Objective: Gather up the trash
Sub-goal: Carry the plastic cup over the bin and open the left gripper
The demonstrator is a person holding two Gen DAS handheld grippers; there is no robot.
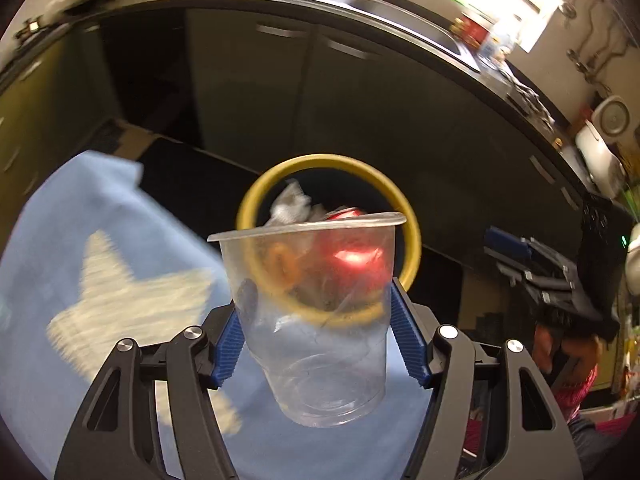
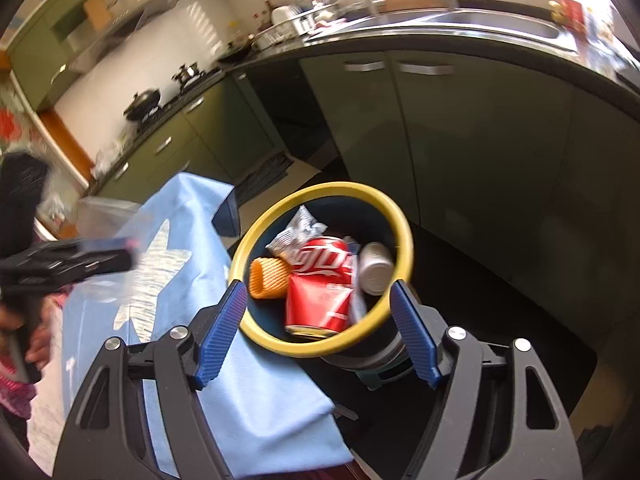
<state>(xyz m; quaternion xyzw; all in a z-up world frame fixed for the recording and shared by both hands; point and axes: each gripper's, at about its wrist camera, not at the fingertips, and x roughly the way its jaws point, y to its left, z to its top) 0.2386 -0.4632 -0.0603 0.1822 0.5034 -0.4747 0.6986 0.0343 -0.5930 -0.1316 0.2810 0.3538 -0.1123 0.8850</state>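
1. Left wrist view shows the left tongs (image 1: 320,332) clenched on a clear plastic cup (image 1: 314,320), one blue pad against each side of it.
2. That cup sits upright and slightly tilted, in front of and above the trash bin (image 1: 256,196), whose yellow rim shows through its wall.
3. Right wrist view shows the right tongs (image 2: 318,330) released, nothing between the pads, poised over the near edge of the bin.
4. Inside the bin lie a red soda can (image 2: 320,288), an orange foam sleeve (image 2: 266,278), a crumpled silver wrapper (image 2: 300,228) and a white can (image 2: 376,268).
5. A light blue cloth with a white star (image 2: 264,392) lies just beside the bin, on its left.
6. Dark green cabinets (image 2: 460,140) under a black table (image 2: 460,42) stand behind the bin.
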